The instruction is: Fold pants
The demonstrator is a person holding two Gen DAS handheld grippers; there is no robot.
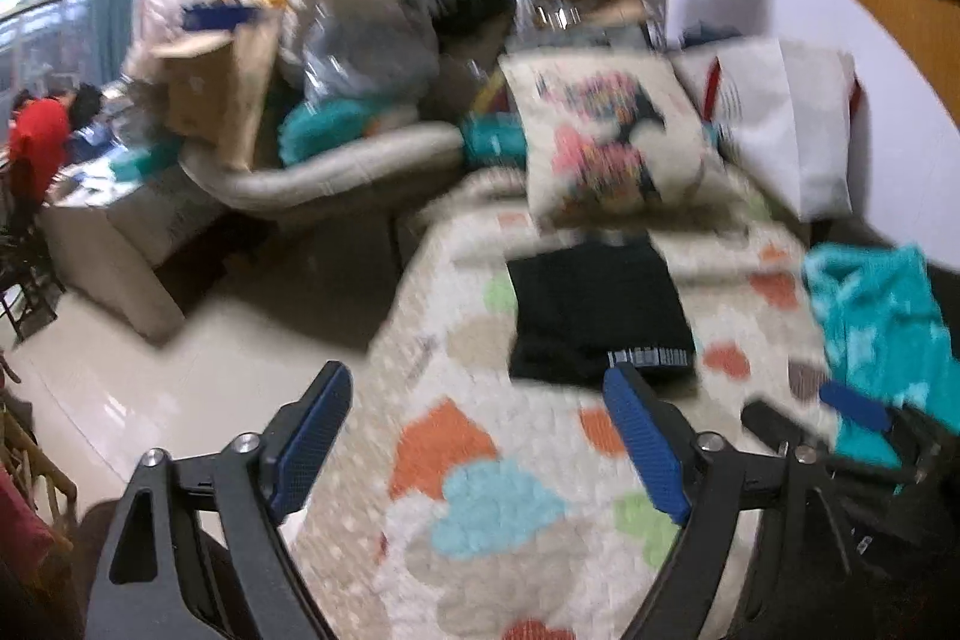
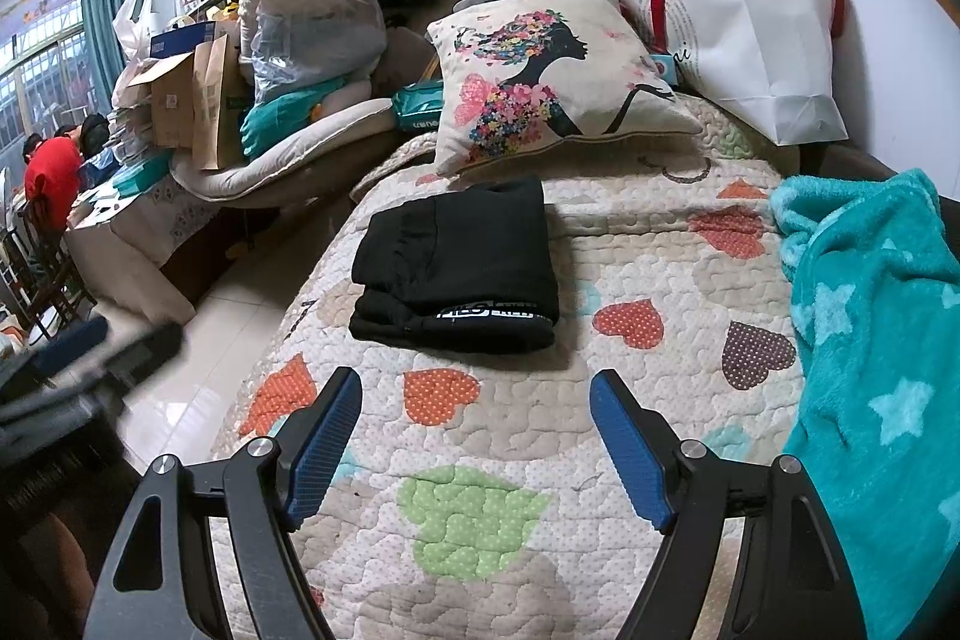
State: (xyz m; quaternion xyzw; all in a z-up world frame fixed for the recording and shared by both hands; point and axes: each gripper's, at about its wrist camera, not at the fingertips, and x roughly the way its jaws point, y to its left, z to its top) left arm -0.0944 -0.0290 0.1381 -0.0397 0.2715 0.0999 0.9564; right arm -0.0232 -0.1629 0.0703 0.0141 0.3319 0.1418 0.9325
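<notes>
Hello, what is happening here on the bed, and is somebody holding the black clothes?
A person holds a gripper in each hand over a quilt with hearts. The black pants lie on it already folded into a neat stack, in front of a pillow. Nobody holds them: the left gripper and the right gripper are both open and empty, short of the pants. A teal blanket lies to the right.

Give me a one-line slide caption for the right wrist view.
Folded black pants lie on the heart-patterned quilt, with the open, empty right gripper just short of them.
</notes>
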